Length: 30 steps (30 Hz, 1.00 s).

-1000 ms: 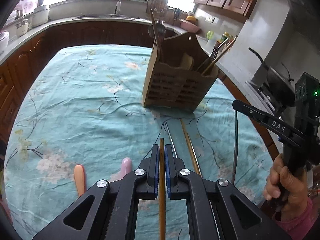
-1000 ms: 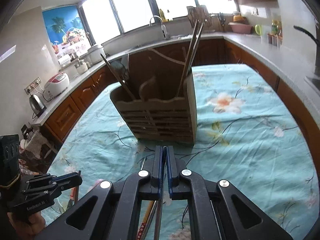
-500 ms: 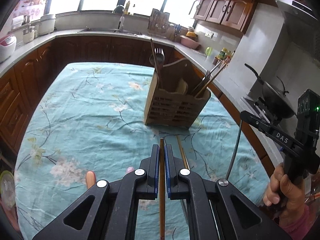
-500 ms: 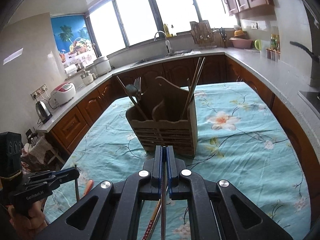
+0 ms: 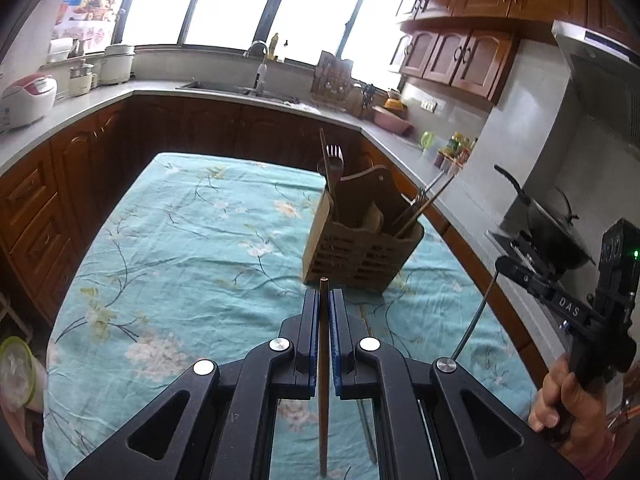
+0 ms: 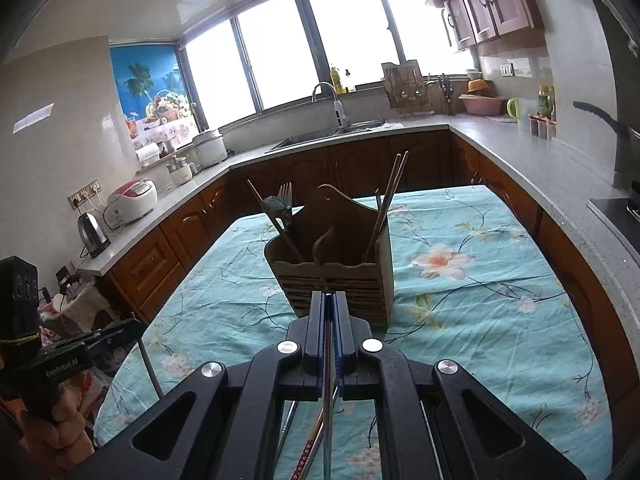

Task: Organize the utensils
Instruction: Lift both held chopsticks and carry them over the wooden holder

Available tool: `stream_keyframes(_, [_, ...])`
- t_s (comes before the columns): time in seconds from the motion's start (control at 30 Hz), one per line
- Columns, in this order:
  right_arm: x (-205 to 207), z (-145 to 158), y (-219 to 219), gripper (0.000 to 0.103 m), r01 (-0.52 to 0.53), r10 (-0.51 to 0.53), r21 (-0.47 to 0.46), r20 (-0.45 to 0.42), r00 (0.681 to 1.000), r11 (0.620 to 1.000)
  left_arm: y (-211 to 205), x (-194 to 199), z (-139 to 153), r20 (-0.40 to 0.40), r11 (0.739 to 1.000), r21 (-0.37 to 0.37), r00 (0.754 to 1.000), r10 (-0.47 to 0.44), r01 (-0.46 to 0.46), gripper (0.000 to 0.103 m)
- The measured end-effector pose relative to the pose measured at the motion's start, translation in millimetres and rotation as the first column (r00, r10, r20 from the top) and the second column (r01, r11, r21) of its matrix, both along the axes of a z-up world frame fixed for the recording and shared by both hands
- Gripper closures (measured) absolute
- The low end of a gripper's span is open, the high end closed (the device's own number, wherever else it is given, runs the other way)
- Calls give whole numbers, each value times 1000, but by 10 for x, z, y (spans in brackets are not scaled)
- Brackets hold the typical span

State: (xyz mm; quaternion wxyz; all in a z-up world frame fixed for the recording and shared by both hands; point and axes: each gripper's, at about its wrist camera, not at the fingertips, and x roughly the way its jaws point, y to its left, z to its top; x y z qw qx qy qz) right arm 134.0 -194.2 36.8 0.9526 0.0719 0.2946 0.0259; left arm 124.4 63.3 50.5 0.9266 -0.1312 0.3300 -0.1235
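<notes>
A wooden utensil caddy (image 5: 360,240) stands on the teal floral tablecloth (image 5: 192,248); it also shows in the right wrist view (image 6: 336,264). It holds a fork (image 6: 285,196), a spoon and several chopsticks (image 6: 390,200). My left gripper (image 5: 324,294) is shut on a brown wooden chopstick (image 5: 323,360), raised above the table, short of the caddy. My right gripper (image 6: 329,295) is shut on a thin metal chopstick (image 6: 327,400), also raised, facing the caddy. Each gripper shows in the other's view, the right one (image 5: 532,276) with its metal chopstick (image 5: 474,320) hanging down.
More chopsticks (image 6: 308,444) lie on the cloth under my right gripper. Kitchen counters and dark cabinets (image 5: 160,128) ring the table. A wok (image 5: 548,228) sits on the stove at right. A sink (image 6: 332,132) lies behind the caddy.
Both grippers have risen and pulled back from the table, each carrying its chopstick. The caddy now looks smaller and lower in both views.
</notes>
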Motion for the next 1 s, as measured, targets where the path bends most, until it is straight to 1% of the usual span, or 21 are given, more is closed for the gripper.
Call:
stream_keyframes(0.27, [-67,111,-4,99,5,-5,-6,37,999,1000,45,-58,65,46,999,-5,998,36,-36,100])
stream_keyframes(0.67, [-88,273,-50,99,15,-15,2,90,996,1000,146,-28,177,98,997,-45,992,73,-69,100])
stream_keyframes(0.83, [-75,323,-68,99,18,-18,5,105,994,1000,165,11,258,138,994,-68,986,93,-84,100])
stream_keyframes(1.0, [-47,368,-93,99,20,-21,9,122,992,1000,149,69,303,182,994,-74,979,96,-83,100])
